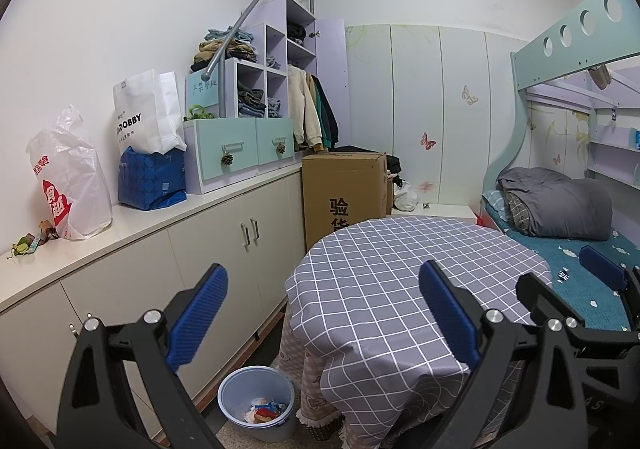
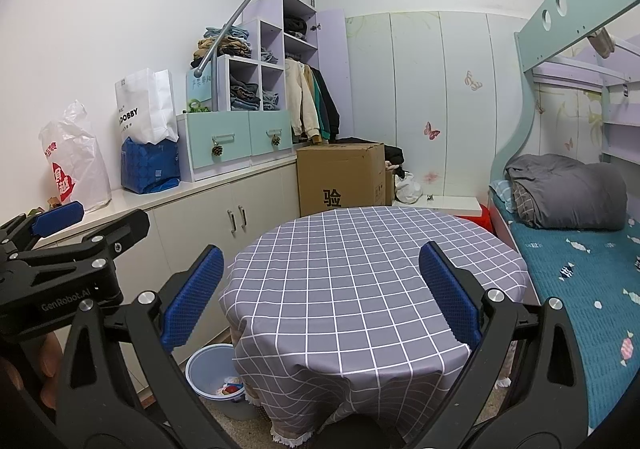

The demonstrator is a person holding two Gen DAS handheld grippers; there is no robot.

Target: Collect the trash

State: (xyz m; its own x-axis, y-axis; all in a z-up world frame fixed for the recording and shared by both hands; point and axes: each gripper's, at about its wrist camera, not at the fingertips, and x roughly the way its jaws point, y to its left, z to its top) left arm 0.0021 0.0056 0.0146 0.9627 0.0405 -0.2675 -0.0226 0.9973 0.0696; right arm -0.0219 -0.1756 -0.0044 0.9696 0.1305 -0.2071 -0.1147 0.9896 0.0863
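A pale blue trash bin [image 1: 257,403] stands on the floor left of the round table [image 1: 400,269]; it holds several wrappers [image 1: 266,411]. The bin also shows in the right wrist view [image 2: 216,379], partly under the tablecloth edge. The table [image 2: 360,269] has a grey checked cloth with nothing on it. My left gripper [image 1: 324,313] is open and empty, above the table's left edge. My right gripper [image 2: 320,293] is open and empty over the table. The right gripper shows at the right edge of the left wrist view [image 1: 576,289], and the left gripper at the left of the right wrist view [image 2: 92,225].
A white counter [image 1: 120,233] runs along the left wall with a plastic bag [image 1: 68,177], paper bags [image 1: 148,117] and small scraps [image 1: 28,243]. A cardboard box [image 1: 344,189] stands behind the table. A bunk bed [image 1: 568,233] is on the right.
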